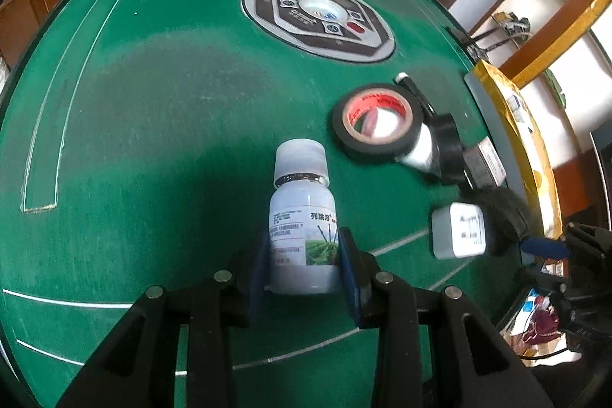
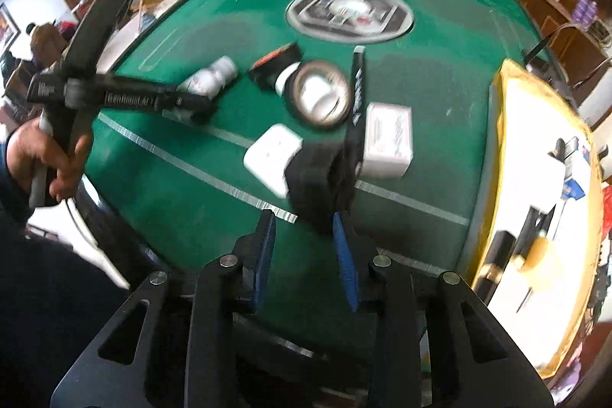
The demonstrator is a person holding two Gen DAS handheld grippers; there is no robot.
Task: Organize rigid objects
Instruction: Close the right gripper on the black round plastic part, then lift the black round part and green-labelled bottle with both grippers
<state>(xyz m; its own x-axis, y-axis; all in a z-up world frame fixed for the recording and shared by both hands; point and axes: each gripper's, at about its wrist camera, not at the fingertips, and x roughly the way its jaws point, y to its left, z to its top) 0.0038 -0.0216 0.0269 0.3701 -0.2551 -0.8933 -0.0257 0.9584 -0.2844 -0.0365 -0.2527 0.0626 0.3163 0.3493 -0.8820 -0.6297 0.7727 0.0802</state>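
A: What does the left gripper [image 1: 304,257] have?

B: Its blue pads [image 1: 350,270] are closed against both sides of a small white plastic bottle [image 1: 302,217], low in the centre of the left wrist view. The bottle has a white cap and a printed label with Chinese characters and a field picture. It stands upright over the green felt table [image 1: 153,102]; I cannot tell whether its base touches the felt.

A: And the right gripper [image 2: 304,255]?

B: Its fingers stand apart with nothing between them, at lower centre of the right wrist view. Just beyond its tips is a blurred black object [image 2: 313,174] with a white adapter [image 2: 273,155] touching its left side.

A: Where are the other things?

B: In the left wrist view, a roll of black tape [image 1: 376,123] with a red inner core lies right of centre, above and to the right of the bottle. A second black roll [image 1: 447,144] sits just to its right, and a white cylinder shows between them. In the right wrist view, a white box [image 2: 388,144] rests right of centre, with a black pen [image 2: 355,94] lying along its left edge. The round control panel [image 1: 317,20] is set in the table near the top of the left wrist view.

A: Is the person's hand visible?

B: Yes, the left hand [image 2: 42,159] grips the handle at the left edge of the right wrist view.
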